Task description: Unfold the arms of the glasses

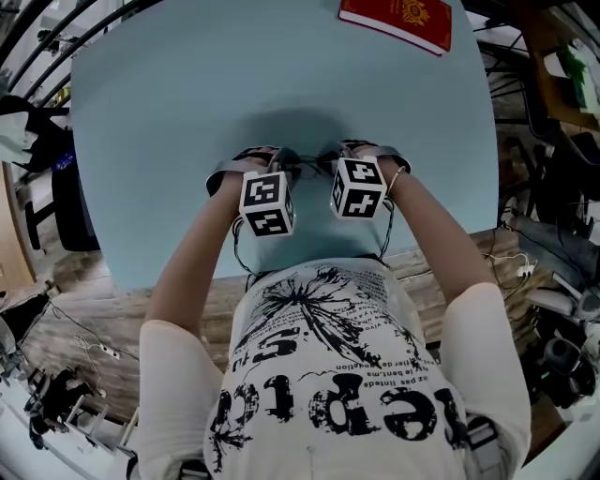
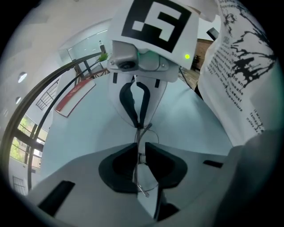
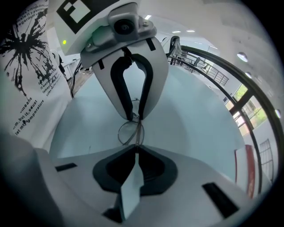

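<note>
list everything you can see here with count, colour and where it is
table: one, pale blue, fills the middle of the head view
book: one, red, far right edge of the table
glasses: one pair, thin metal frame, between the two grippers
floor: one, brown wood planks, around the table
shirt: one, white with black print, on the person
left gripper: one, white, jaws slightly apart around the frame
right gripper: one, white, shut on the frame
</note>
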Demonstrator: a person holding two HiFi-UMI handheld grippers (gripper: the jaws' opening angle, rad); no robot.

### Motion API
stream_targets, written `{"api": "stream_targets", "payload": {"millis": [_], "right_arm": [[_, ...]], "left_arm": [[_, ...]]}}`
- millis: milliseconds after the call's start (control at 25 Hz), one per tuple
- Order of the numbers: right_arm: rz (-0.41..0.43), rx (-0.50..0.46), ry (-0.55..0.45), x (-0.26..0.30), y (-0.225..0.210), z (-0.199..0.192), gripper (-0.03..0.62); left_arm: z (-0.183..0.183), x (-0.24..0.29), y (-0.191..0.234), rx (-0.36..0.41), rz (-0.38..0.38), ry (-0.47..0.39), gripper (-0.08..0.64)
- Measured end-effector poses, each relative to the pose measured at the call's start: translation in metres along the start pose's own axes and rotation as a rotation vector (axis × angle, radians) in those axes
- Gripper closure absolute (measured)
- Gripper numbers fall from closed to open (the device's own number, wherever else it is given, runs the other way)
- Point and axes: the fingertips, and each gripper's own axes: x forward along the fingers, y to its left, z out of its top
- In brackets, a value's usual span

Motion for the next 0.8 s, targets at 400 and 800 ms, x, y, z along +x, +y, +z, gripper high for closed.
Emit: {"api": "stream_targets", "payload": {"millis": [400, 800], "right_arm": [[0.004, 0.03, -0.009, -0.004, -0.003, -0.008, 0.557], [0.002, 0.04, 0.0, -0.005, -0.001, -0.02, 0.557]], "left_arm": [[0.011, 0.005, 0.011, 0.026, 0.063, 0.002, 0.497], [0.023, 0.008, 0.003, 0.028, 0.026, -0.042, 0.529]]}}
